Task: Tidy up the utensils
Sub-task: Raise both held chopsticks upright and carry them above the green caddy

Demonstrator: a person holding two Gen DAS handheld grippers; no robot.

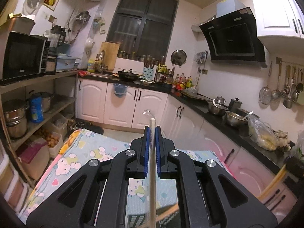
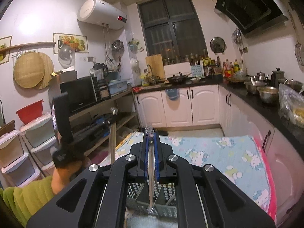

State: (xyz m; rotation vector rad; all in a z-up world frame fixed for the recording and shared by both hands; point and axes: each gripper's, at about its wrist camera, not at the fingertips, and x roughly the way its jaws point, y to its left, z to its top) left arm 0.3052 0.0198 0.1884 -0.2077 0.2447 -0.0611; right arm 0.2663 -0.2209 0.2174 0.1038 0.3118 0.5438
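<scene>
Nearest the right wrist camera, the right gripper was clamped on a slim wrapped utensil, apparently a chopstick in a clear sleeve, whose lower end hung over a dark mesh organiser with upright dividers, while the crinkled tip of the wrap poked out past the blue pads. In the left wrist view the left gripper was likewise closed tight on a second pale wrapped stick, which ran from the bottom of the frame up between the pads and ended just beyond them. Both were held above a table covered by a light blue cartoon-cat cloth. To the left in the right view, the person's hand and green sleeve carried the other tool. Beyond lay white cabinets, a cluttered black counter, a microwave and a dark window. The step in hand looked like carrying a picked-up utensil in each gripper towards the organiser; the next move would call for tilting each stick upright over one compartment, lowering its end inside the dividers and only then releasing, since a thin slippery wrapper could slide or tip out
</scene>
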